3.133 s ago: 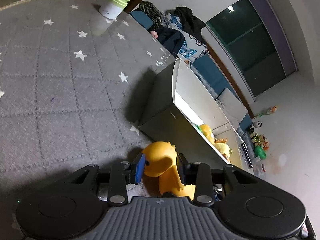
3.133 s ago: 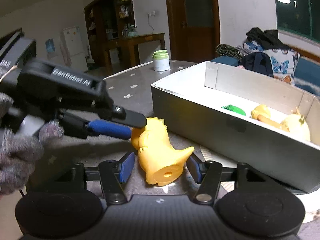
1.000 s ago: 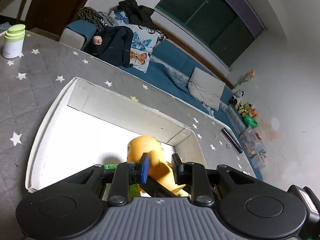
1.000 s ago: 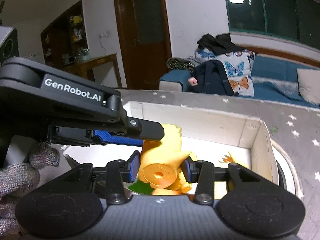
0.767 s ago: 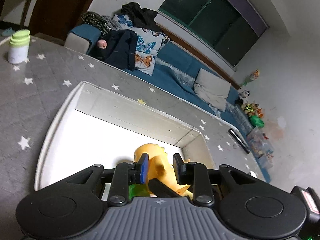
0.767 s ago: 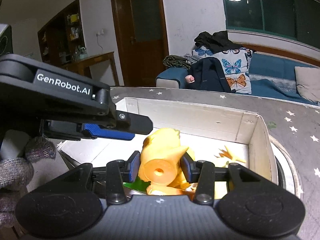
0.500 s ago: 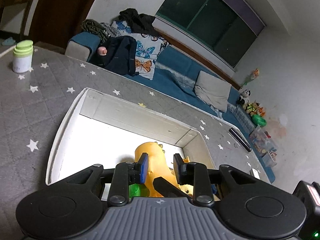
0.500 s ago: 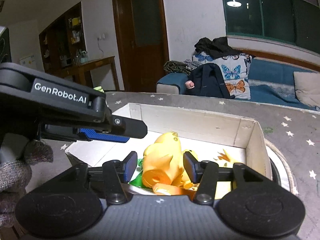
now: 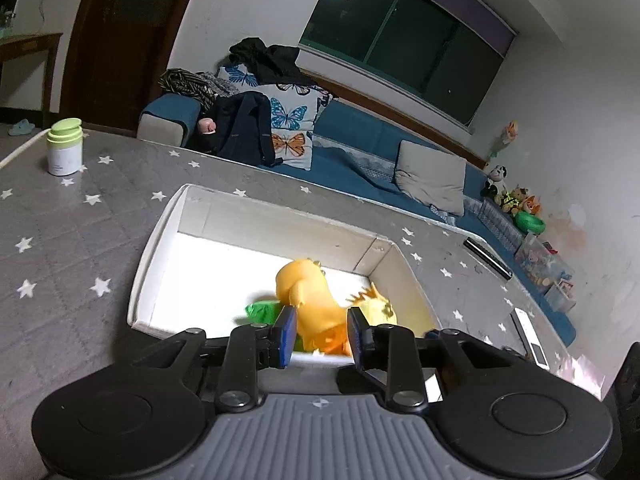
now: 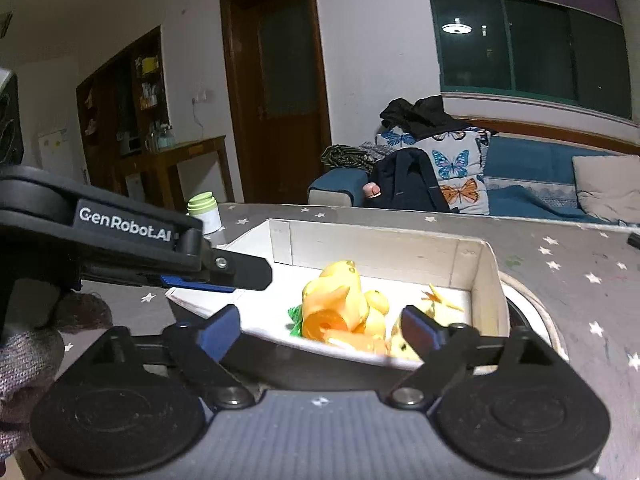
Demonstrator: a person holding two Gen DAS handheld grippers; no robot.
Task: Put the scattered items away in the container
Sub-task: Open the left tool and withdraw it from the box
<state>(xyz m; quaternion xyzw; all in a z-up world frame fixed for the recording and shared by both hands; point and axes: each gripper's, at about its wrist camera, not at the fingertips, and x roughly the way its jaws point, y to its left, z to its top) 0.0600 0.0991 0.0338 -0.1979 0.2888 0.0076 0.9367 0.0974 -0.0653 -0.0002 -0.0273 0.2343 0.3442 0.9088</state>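
Observation:
An orange toy dinosaur (image 9: 308,300) lies in the white box (image 9: 160,224) on top of other toys. It also shows in the right wrist view (image 10: 340,300) inside the box (image 10: 380,240). A green toy (image 9: 262,312) and a pale yellow toy (image 9: 378,308) lie beside it. My left gripper (image 9: 320,338) is open just above the near rim, with the dinosaur beyond its fingers. My right gripper (image 10: 320,330) is open and empty in front of the box. The left gripper's finger (image 10: 240,268) crosses the right wrist view.
The box stands on a grey star-patterned tablecloth (image 9: 60,248). A white jar with a green lid (image 9: 64,146) stands at the far left. A black remote (image 9: 486,256) and a phone (image 9: 532,344) lie on the right. A blue sofa (image 9: 360,152) runs behind.
Both grippers carried the dinosaur from the table over the box, then opened. The dinosaur dropped onto the toys inside. Both grippers have pulled back towards the near rim.

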